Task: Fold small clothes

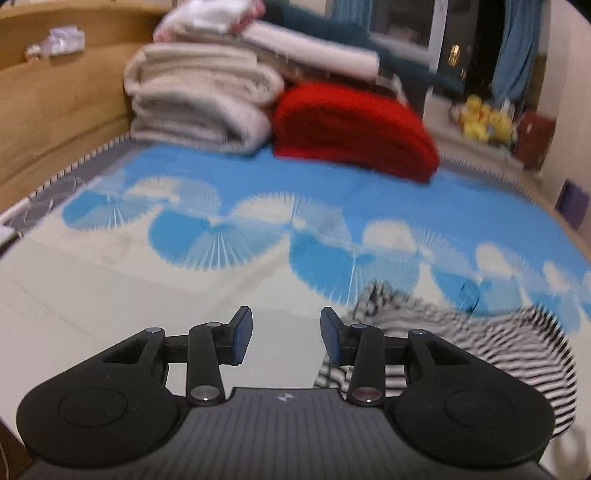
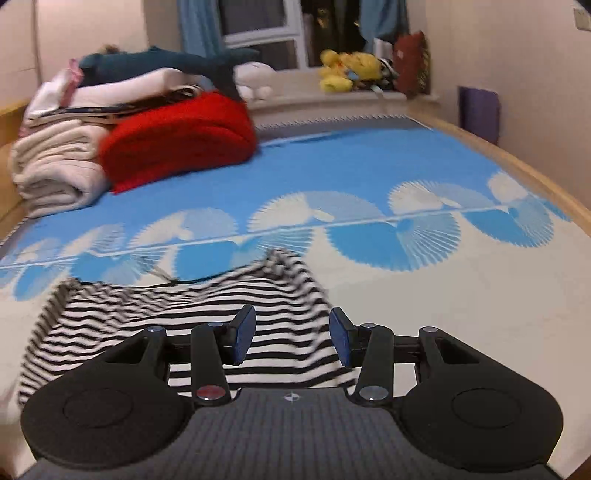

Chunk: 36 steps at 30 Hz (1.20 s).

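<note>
Black linkage arms fill the bottom of both wrist views. Left gripper (image 1: 286,334): my fingers (image 1: 242,334) stand apart, roughly halfway, with only pale bedsheet showing in the gap between the blue pads. Nothing is pinched there. Right gripper (image 2: 291,334): my fingers (image 2: 245,332) likewise stand apart at about the same spread, and nothing is clamped; the striped cloth shows in the gap but lies below, on the bed, and I see no pad pressing it.

Task item: a black-and-white striped garment (image 2: 177,325), lying rumpled on the bedsheet (image 2: 461,295). In the right wrist view it spreads under and to the left of the fingers, with one part bunched up into a peak ahead of them. In the left wrist view the same garment (image 1: 461,347) sits to the right of the gripper, partly behind the right-hand linkage. Whether it touches that finger I cannot tell; the cloth is motion-blurred.

Surface: a bed with a sheet, cream near me, blue farther away, with fan-shaped white and blue patterns along the boundary. At the far end, a folded red blanket (image 2: 177,144) rests beside a stack of cream blankets (image 1: 199,103), a dark blue plush shark (image 2: 166,62) on top. Wooden bed frame (image 1: 59,107) at left. Beyond, a window with blue curtains (image 2: 199,26) and yellow plush toys (image 2: 347,70) on the sill.
</note>
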{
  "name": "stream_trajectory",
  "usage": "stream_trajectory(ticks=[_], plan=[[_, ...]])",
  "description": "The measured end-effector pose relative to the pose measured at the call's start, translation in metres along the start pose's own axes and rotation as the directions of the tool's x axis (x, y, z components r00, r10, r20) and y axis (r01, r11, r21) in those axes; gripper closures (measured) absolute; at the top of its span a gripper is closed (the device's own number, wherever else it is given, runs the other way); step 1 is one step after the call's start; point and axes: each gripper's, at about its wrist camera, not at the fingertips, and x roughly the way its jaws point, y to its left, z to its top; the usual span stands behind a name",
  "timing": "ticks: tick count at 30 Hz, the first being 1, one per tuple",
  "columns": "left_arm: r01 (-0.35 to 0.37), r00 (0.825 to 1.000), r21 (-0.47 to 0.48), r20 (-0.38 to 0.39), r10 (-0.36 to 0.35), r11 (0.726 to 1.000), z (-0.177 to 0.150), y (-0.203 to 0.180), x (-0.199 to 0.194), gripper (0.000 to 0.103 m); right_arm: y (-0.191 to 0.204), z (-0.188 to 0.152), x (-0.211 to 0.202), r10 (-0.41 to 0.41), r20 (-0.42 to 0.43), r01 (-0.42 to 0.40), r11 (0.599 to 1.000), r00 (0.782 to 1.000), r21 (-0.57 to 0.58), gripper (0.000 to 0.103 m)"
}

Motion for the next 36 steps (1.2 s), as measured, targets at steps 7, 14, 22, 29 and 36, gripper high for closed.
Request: stream_trajectory(ticks=[7, 14, 22, 29, 36], plan=[[0.043, 0.995, -0.106, 0.093, -0.033, 0.993, -0.017, 0.028, -0.029, 0.05, 0.042, -0.025, -0.01, 0.034, -0.036, -0.037, 0.994, 0.999, -0.103, 0.057], [0.001, 0.993, -0.112, 0.121, 0.012, 0.994, -0.015, 0.063, -0.049, 0.045, 0.071, -0.038, 0.0, -0.007, -0.056, -0.002, 0.987, 0.998, -0.164, 0.057], [-0.064, 0.993, -0.135, 0.093, 0.077, 0.989, -0.026, 0.122, -0.061, 0.045, 0.143, -0.056, 0.004, 0.089, -0.081, -0.107, 0.96, 0.993, -0.26, 0.092], [-0.091, 0.99, -0.186, 0.093, 0.11, 0.978, -0.025, 0.163, -0.078, 0.044, 0.251, -0.078, 0.004, 0.278, -0.144, -0.31, 0.899, 0.95, -0.31, 0.092], [-0.073, 0.989, -0.229, 0.11, 0.1, 0.971, -0.017, 0.181, -0.088, 0.043, 0.363, -0.112, 0.014, 0.39, -0.217, -0.444, 0.73, 0.895, -0.52, 0.088]])
